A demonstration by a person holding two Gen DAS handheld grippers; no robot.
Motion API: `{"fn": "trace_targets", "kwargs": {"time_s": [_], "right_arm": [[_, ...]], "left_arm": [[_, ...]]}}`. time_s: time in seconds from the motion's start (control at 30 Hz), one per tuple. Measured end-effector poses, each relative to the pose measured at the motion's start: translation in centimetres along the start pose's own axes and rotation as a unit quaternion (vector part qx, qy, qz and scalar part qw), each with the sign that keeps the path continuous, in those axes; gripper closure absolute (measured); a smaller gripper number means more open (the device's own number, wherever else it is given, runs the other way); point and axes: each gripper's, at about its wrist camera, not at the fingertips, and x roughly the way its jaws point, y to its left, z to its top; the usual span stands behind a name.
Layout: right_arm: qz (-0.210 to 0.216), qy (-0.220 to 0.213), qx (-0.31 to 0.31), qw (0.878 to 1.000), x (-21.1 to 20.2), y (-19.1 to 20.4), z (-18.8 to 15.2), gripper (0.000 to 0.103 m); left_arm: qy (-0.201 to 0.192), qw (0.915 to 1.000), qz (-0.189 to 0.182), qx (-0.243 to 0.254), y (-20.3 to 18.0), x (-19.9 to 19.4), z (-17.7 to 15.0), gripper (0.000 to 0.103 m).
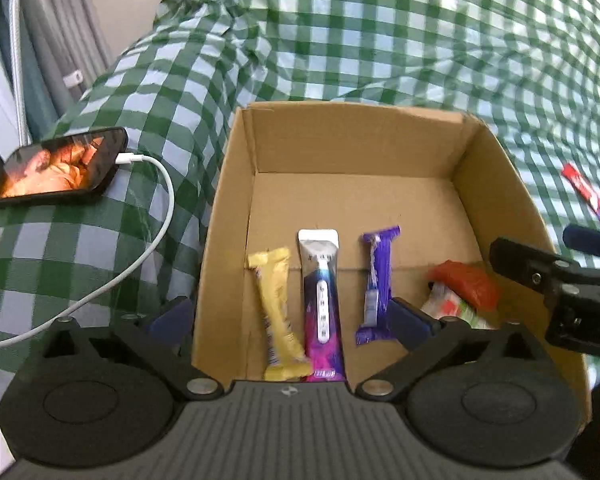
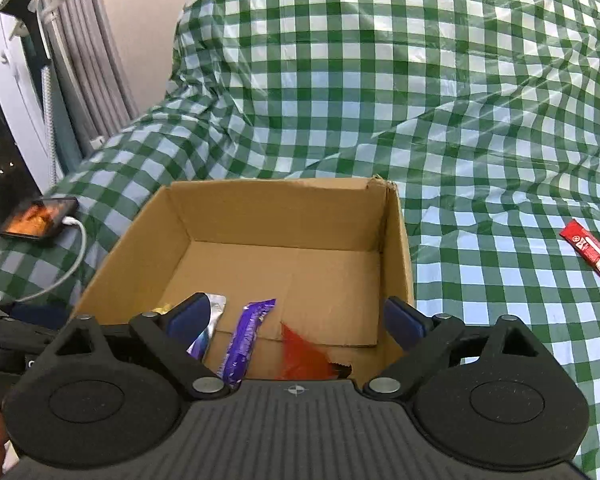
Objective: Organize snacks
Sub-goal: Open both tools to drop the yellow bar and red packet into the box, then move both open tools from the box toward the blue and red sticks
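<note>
An open cardboard box (image 1: pixel 356 114) lies on the green checked cloth. On its floor, side by side, are a yellow bar (image 1: pixel 278 312), a silver and purple pouch (image 1: pixel 322 304), a purple bar (image 1: pixel 378 284) and a red packet (image 1: pixel 466 284). My left gripper (image 1: pixel 290 318) hangs open over the box's near end, its pads touching nothing. My right gripper (image 2: pixel 296 320) is open too, above the purple bar (image 2: pixel 246 340) and the red packet (image 2: pixel 304 354), gripping neither. A red bar (image 2: pixel 590 252) lies on the cloth to the right of the box (image 2: pixel 280 216).
A phone (image 1: pixel 60 168) with a lit screen lies left of the box, its white cable (image 1: pixel 156 240) curling across the cloth. Behind the box the cloth (image 2: pixel 380 80) rises over a bulky shape. Grey curtains (image 2: pixel 88 80) hang at far left.
</note>
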Motion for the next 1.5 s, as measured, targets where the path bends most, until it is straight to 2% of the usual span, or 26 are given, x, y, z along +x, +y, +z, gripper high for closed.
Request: {"fn": "trace_targets", "kwargs": {"time_s": [0.17,0.3,0.4,0.5,0.57,0.73,0.83,0.9,1.0,1.13,1.27,1.33,1.4,1.5], "right_arm": [[-0.002,0.011,-0.005,1.000,-2.3,0.4,-1.8,0.003],[0.008,0.024,-0.002,1.000,-4.6,0.7,-3.3,0.001],[0.007,0.040,0.002,0.999,-6.0,1.2,-4.1,0.001],[-0.001,0.029,0.003,1.000,-7.8,1.5,-4.4,0.001],[0.011,0.025,0.022,0.999,-8.9,1.2,-4.3,0.001],[-0.002,-0.020,0.018,1.000,-12.0,1.2,-4.7,0.001],[0.015,-0.025,0.022,0.999,-13.7,1.0,-5.0,0.001],[0.029,-0.028,0.036,0.999,-14.9,0.8,-5.4,0.001],[0.009,-0.052,0.031,0.998,-16.5,1.1,-6.0,0.001],[0.027,-0.065,0.049,0.996,-18.4,1.0,-6.6,0.001],[0.022,-0.088,0.047,0.995,-20.5,0.9,-7.4,0.001],[0.023,-0.098,0.049,0.994,-21.5,0.6,-7.8,0.001],[0.023,-0.104,0.052,0.993,-22.4,0.2,-8.3,0.001],[0.022,-0.115,0.068,0.991,-23.5,-0.5,-8.9,0.001]], "left_arm": [[0.014,0.9996,-0.018,0.017,-0.5,-1.8,-2.6,0.000],[0.032,0.9992,-0.023,0.006,-0.7,-3.1,-4.4,0.000],[0.027,0.9994,-0.021,-0.002,-0.6,-4.6,-5.0,0.000],[0.018,0.9993,-0.030,-0.015,-0.2,-6.2,-5.2,0.000],[0.011,0.9995,-0.023,-0.019,0.0,-7.3,-5.3,0.000],[-0.022,0.9998,0.000,-0.002,-0.4,-10.3,-6.3,0.000],[-0.021,0.9996,-0.018,-0.003,-0.4,-12.0,-6.9,0.000],[-0.028,0.9995,-0.014,-0.005,-0.6,-12.9,-7.3,0.000],[-0.049,0.9987,-0.001,0.011,-1.3,-14.7,-8.0,0.000],[-0.054,0.9983,-0.014,0.014,-2.0,-16.6,-8.8,0.000],[-0.071,0.9974,0.000,0.016,-2.8,-18.2,-9.5,0.000],[-0.074,0.9971,-0.009,0.016,-3.0,-19.1,-9.9,0.000],[-0.073,0.9966,-0.036,0.010,-3.2,-19.9,-10.2,0.000],[-0.085,0.9957,-0.037,0.011,-3.9,-21.0,-10.6,0.000]]}}
